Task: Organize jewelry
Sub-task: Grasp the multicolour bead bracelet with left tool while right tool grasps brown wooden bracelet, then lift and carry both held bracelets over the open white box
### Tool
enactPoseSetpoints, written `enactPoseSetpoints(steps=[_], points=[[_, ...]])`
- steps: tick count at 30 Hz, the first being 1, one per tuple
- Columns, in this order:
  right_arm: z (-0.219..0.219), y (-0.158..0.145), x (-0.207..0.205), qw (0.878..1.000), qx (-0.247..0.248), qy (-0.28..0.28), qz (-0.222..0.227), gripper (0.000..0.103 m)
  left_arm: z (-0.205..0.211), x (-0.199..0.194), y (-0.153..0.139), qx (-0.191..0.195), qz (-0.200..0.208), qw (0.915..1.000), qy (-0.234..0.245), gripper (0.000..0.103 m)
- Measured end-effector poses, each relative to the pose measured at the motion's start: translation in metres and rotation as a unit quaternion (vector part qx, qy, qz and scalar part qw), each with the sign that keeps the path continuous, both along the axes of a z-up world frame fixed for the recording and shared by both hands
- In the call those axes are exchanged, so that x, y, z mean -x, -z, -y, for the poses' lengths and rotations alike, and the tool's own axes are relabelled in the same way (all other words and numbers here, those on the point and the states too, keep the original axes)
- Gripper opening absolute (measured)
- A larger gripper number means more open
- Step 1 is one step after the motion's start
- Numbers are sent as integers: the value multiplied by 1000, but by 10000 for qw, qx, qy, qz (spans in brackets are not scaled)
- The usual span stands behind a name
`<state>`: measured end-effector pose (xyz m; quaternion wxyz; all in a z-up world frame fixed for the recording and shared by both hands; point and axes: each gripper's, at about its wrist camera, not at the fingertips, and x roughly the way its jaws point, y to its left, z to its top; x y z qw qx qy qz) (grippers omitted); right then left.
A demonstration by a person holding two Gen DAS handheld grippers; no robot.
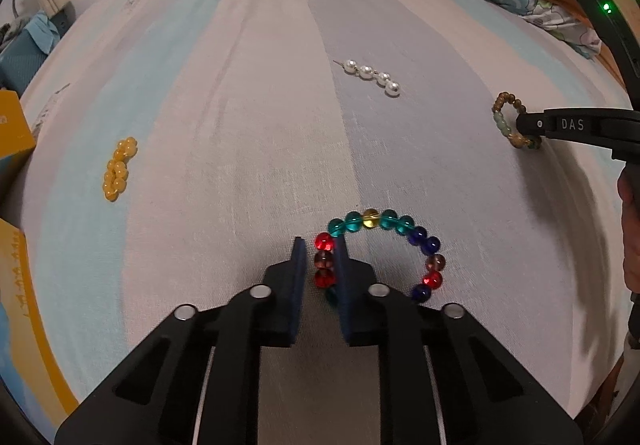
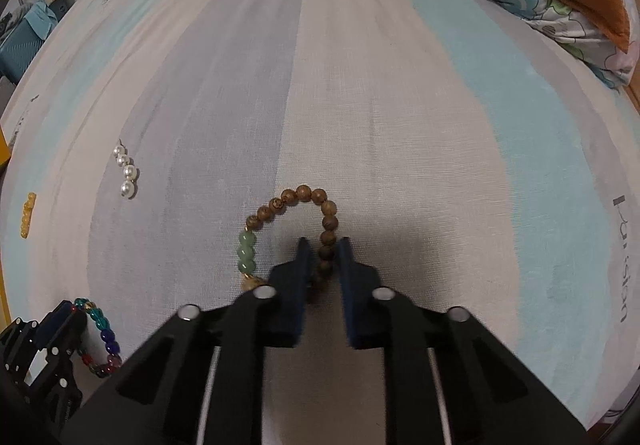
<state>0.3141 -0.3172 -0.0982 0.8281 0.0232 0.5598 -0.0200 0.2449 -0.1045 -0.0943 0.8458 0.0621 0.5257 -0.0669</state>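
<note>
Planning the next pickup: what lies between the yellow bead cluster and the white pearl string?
Only bare striped bedsheet between the yellow bead cluster and the white pearl string, in the left wrist view.

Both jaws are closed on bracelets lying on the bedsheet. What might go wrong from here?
The left gripper pinches only a few beads of the multicoloured bracelet; round beads may slip out on lifting. The right gripper holds the wooden bracelet equally narrowly. Either could also snag the bedsheet.
</note>
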Motion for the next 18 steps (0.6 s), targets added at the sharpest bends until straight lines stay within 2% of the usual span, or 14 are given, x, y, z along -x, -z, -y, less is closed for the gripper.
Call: enactPoseSetpoints(steps=[18], points=[[4,-31,10,9990,-97,-103,424,7,-7,9,-31,203,96,9997,-43,9]])
